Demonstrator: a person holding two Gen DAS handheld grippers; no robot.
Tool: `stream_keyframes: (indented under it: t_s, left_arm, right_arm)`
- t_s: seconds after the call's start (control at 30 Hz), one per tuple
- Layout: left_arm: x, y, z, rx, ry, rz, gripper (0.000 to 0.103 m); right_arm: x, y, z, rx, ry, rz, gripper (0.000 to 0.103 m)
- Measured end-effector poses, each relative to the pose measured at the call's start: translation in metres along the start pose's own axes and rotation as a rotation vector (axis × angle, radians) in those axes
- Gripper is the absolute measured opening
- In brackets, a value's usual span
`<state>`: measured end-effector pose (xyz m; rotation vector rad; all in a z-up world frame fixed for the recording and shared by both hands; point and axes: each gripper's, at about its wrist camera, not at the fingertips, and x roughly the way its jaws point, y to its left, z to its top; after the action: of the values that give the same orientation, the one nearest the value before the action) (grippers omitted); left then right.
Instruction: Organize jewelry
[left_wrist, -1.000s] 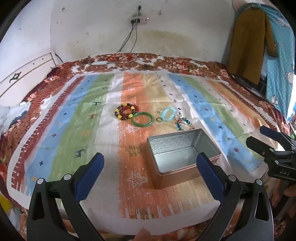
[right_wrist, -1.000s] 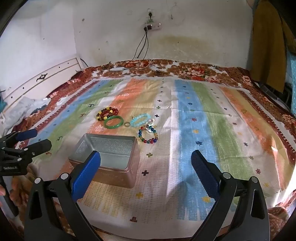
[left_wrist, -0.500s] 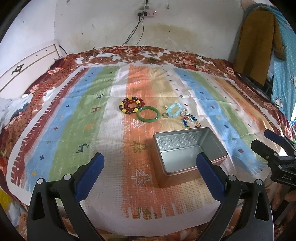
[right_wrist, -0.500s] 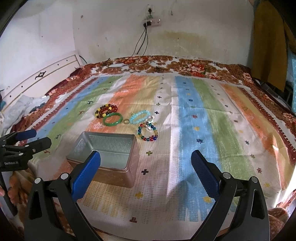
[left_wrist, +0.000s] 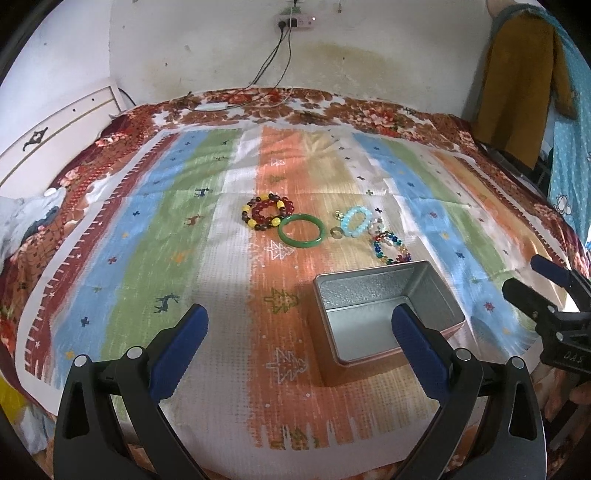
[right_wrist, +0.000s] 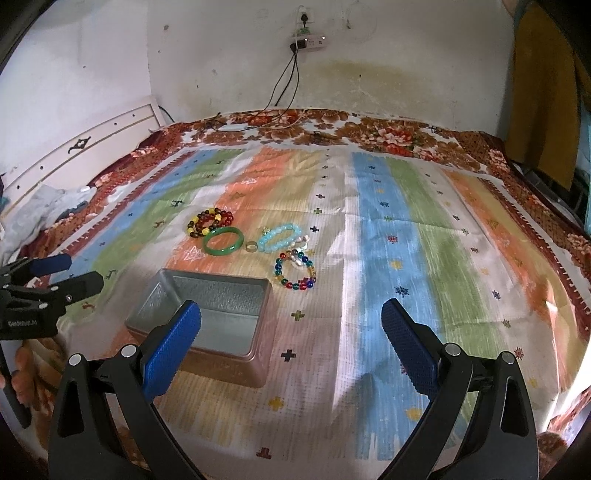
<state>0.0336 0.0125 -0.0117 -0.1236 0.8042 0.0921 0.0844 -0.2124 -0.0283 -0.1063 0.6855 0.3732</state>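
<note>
An open, empty metal tin sits on the striped cloth. Beyond it lie a red-and-yellow bead bracelet, a green bangle, a small ring, a light-blue bead bracelet and a multicoloured bead bracelet. My left gripper is open and empty, near the tin's left. My right gripper is open and empty, right of the tin.
The striped cloth covers a bed with a floral blanket. A white headboard stands at the left. Cables hang from a wall socket onto the bed's far edge. Clothes hang at the right.
Both grippers have moved slightly forward and tilted up; the tin and jewelry sit lower and nearer in view. Nothing was grasped or moved.
</note>
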Motion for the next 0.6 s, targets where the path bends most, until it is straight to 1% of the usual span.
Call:
stream_keyframes:
  t_s: [0.33,0.6]
  left_arm:
    - [0.012,0.003,0.019,0.012,-0.007,0.026,0.098]
    - [0.020,0.003,0.032,0.020,-0.011,0.027,0.098]
  right_arm:
    - [0.006,-0.003,0.015,0.013,-0.006,0.004,0.099]
    - [0.016,-0.007,0.028,0.022,-0.001,0.002,0.099]
